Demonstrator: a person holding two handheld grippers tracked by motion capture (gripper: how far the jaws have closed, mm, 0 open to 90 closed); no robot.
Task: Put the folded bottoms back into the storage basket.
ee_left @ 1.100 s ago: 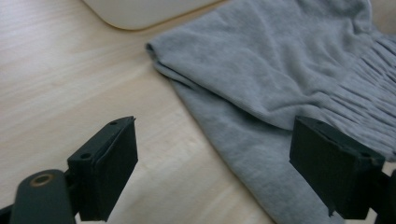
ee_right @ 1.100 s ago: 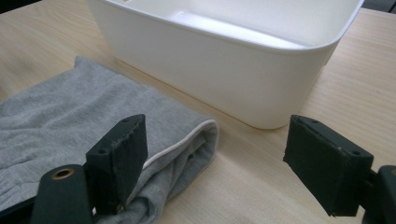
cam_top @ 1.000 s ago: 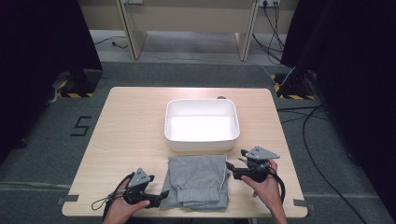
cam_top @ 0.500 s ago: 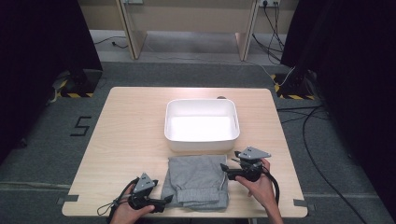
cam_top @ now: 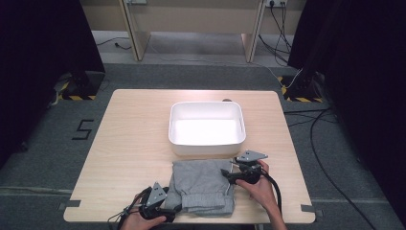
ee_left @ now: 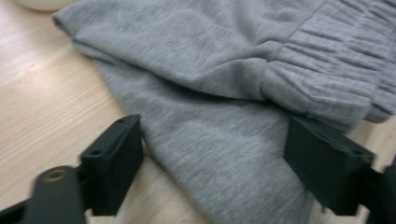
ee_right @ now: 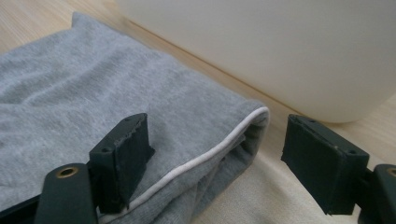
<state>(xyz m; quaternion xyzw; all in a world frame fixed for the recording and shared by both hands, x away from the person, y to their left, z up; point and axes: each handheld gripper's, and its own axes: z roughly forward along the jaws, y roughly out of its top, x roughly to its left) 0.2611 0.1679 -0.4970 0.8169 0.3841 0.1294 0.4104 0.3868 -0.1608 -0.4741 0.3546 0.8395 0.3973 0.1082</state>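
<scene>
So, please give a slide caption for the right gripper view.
Open right gripper straddling a corner of folded grey garment beside the white tub.

The high view looks forward and down from above the person's side of the counter [cam_top: 134,129]. Each tongs camera sits low and very close, sighting along its own black jaws — both land on the grey garment [cam_top: 203,184] between the tongs, and the right one also faces the white tub [ee_right: 280,51] just beyond.

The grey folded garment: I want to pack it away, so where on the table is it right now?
In the high view the grey folded garment lies at the table's near edge, just in front of the white tub, between the left gripper and the right gripper.
</scene>
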